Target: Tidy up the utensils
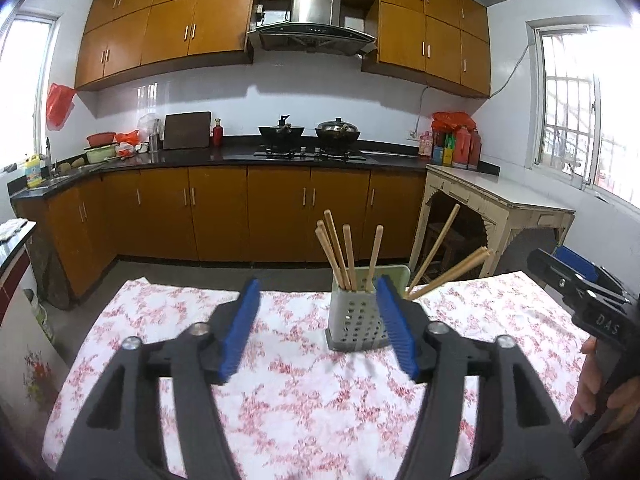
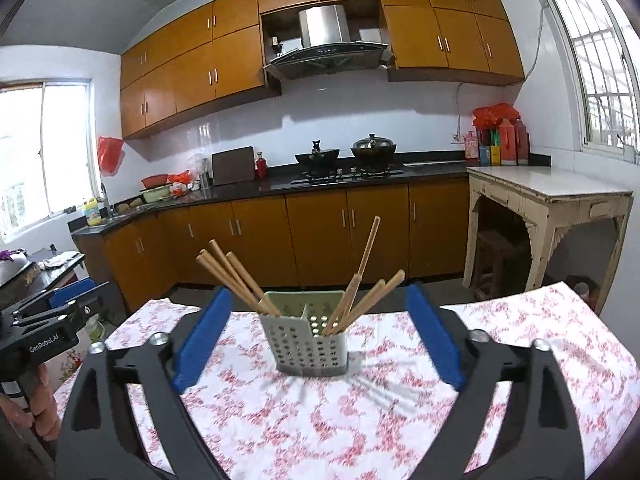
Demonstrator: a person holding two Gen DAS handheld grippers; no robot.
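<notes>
A grey perforated utensil holder (image 1: 354,320) (image 2: 306,344) stands upright on the floral tablecloth (image 1: 304,408) (image 2: 320,412). Several wooden chopsticks (image 1: 340,252) lean in its left compartment, and more chopsticks (image 1: 448,276) lean out to the right. In the right wrist view the chopsticks (image 2: 236,276) (image 2: 360,300) fan to both sides. My left gripper (image 1: 318,282) is open just in front of the holder, nothing between its blue pads (image 1: 240,324). My right gripper (image 2: 319,289) stands wide open, back from the holder and empty. A hand (image 1: 592,384) holds the right gripper's handle.
Behind the table runs a dark kitchen counter (image 1: 224,156) over wooden cabinets, with two woks (image 1: 338,130) on the stove. A cream side table (image 1: 500,200) stands at the right by a window. Floor lies between the table and the cabinets.
</notes>
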